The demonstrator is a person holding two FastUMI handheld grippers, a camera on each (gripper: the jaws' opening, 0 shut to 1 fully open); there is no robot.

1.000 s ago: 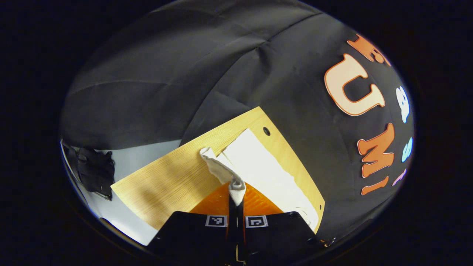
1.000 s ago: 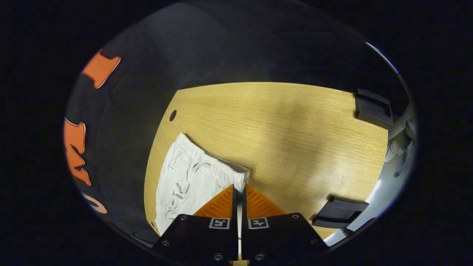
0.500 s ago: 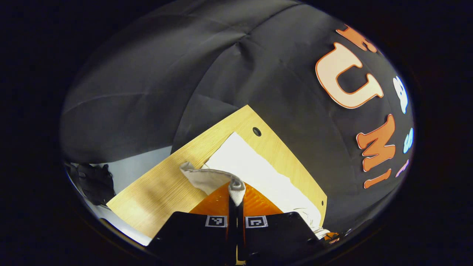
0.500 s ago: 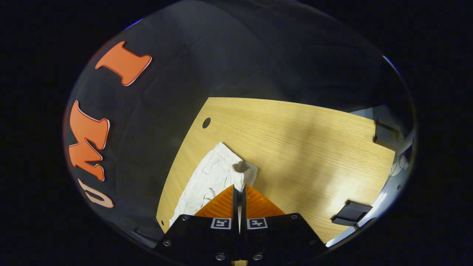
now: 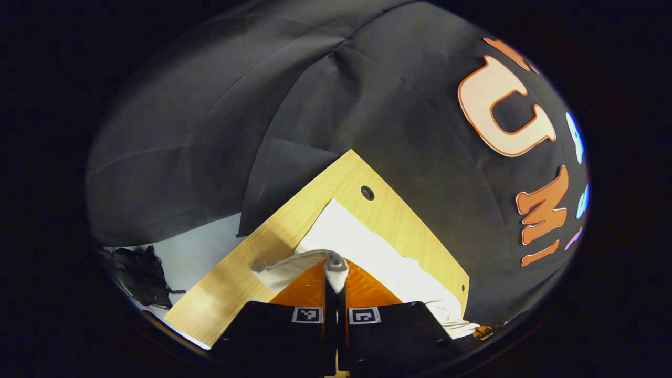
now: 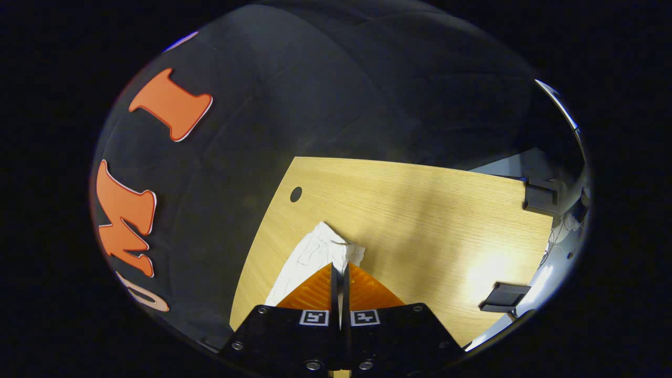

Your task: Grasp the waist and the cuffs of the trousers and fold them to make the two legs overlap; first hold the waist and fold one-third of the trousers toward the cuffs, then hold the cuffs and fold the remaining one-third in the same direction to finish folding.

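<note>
Here the left gripper (image 5: 336, 273) pinches a bunched fold of the white trousers (image 5: 367, 252) between its closed fingers, above the wooden table (image 5: 252, 257). The right gripper (image 6: 339, 275) likewise clamps a gathered edge of the trousers (image 6: 315, 254), the rest draping onto the table (image 6: 420, 220).

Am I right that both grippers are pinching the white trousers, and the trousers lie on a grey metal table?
Not quite: the table is light wood, not grey metal, as the right gripper view shows. Both the left gripper and right gripper do pinch the white trousers.
</note>
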